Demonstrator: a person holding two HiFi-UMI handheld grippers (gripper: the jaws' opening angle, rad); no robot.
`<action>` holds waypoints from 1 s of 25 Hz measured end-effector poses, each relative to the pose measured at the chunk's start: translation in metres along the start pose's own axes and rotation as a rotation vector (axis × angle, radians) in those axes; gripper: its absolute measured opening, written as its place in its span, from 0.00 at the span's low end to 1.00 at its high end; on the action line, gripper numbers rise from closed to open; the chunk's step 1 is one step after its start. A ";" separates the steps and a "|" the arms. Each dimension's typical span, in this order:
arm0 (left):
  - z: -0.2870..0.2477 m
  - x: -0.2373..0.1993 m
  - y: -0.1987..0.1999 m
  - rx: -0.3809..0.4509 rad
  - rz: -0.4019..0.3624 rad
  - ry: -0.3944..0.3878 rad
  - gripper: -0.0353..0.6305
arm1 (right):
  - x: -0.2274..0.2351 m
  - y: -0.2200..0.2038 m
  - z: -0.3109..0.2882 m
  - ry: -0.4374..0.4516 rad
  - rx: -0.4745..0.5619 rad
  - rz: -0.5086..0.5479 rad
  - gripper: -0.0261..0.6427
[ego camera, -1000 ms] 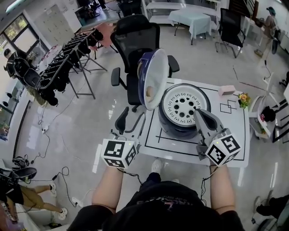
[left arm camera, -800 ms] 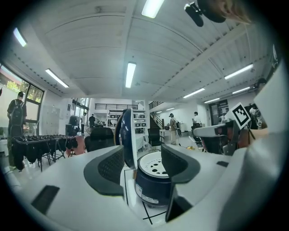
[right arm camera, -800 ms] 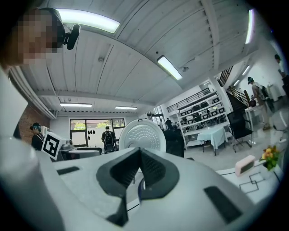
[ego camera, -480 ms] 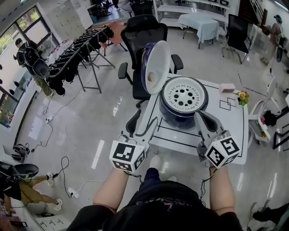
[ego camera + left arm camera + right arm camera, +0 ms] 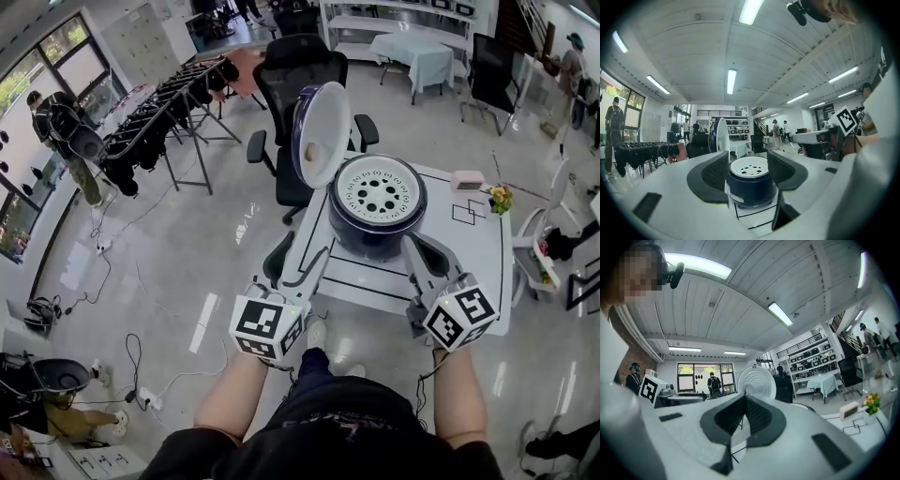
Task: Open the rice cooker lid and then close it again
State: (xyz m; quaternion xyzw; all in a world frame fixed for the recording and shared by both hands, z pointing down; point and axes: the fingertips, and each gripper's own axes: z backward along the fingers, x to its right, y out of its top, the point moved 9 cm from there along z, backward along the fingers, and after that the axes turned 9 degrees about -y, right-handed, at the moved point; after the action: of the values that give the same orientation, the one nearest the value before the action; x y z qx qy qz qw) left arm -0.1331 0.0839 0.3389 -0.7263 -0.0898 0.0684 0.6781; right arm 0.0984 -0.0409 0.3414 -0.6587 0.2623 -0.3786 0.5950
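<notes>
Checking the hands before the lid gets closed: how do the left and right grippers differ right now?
The left gripper has its jaws apart; the right gripper has them shut together. The left gripper sights the rice cooker body between its jaws; the right gripper sights the raised lid. Both are empty, level and short of the rice cooker.

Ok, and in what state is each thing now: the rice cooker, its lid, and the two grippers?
lid: open, standing upright beside the pot.
rice cooker: uncovered, with a white plate with holes showing on top.
left gripper: open, nothing held, apart from the rice cooker.
right gripper: shut, nothing held.
</notes>
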 end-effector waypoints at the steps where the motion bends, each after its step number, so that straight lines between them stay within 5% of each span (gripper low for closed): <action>1: 0.000 0.001 0.001 0.002 -0.003 0.000 0.43 | -0.001 0.000 0.001 0.000 0.001 0.000 0.04; 25: -0.004 -0.008 0.003 0.006 -0.004 -0.005 0.43 | 0.002 0.004 -0.003 -0.015 0.000 0.010 0.04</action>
State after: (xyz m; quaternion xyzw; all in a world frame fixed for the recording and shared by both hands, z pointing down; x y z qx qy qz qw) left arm -0.1402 0.0781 0.3355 -0.7239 -0.0927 0.0690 0.6802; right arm 0.0974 -0.0446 0.3374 -0.6602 0.2611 -0.3708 0.5987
